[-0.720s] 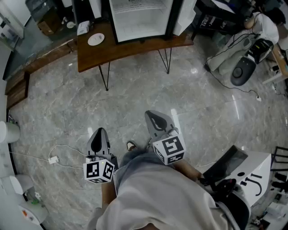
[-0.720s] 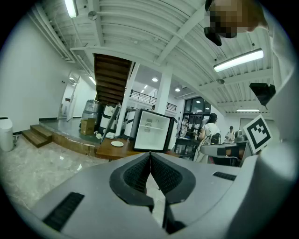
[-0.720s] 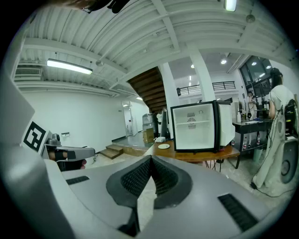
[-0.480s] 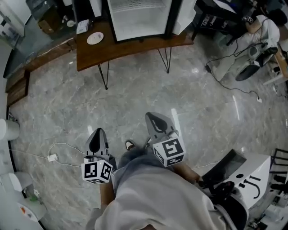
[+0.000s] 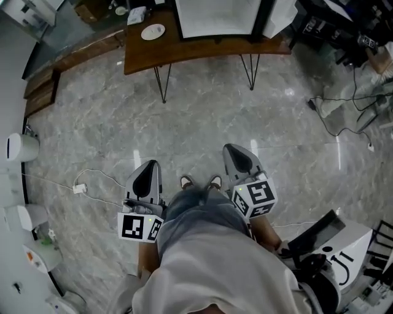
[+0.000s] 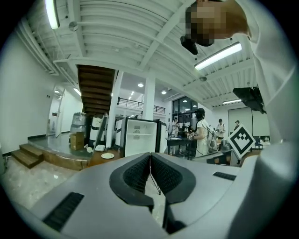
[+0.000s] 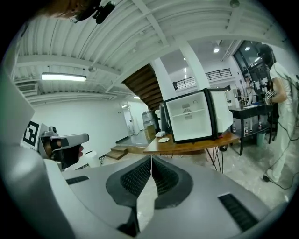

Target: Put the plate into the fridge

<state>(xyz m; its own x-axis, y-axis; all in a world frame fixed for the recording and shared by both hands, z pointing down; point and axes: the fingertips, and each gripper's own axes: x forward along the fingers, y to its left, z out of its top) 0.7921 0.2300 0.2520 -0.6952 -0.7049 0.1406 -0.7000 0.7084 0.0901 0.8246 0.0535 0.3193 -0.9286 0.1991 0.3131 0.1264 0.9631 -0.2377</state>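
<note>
A small white plate (image 5: 153, 31) lies on the left part of a brown wooden table (image 5: 202, 50) far ahead. It also shows as a small disc, plate (image 6: 108, 156), and plate (image 7: 163, 139). The fridge (image 5: 217, 17) stands open on that table, white inside, also seen as fridge (image 6: 138, 136) and fridge (image 7: 194, 116). My left gripper (image 5: 149, 173) and right gripper (image 5: 237, 158) hover close to my body over the marble floor, well short of the table. Both are shut with nothing between the jaws, as left gripper (image 6: 150, 164) and right gripper (image 7: 151, 168) show.
A white cable with a plug (image 5: 78, 188) trails on the floor at the left. Wooden steps (image 5: 39, 92) lie left of the table. A white machine (image 5: 334, 257) stands at my right. People (image 6: 202, 131) stand by a dark counter right of the fridge.
The table, plate and fridge have slid toward the top of the head view and to the right. Both grippers sit slightly further right in the frame, still shut.
</note>
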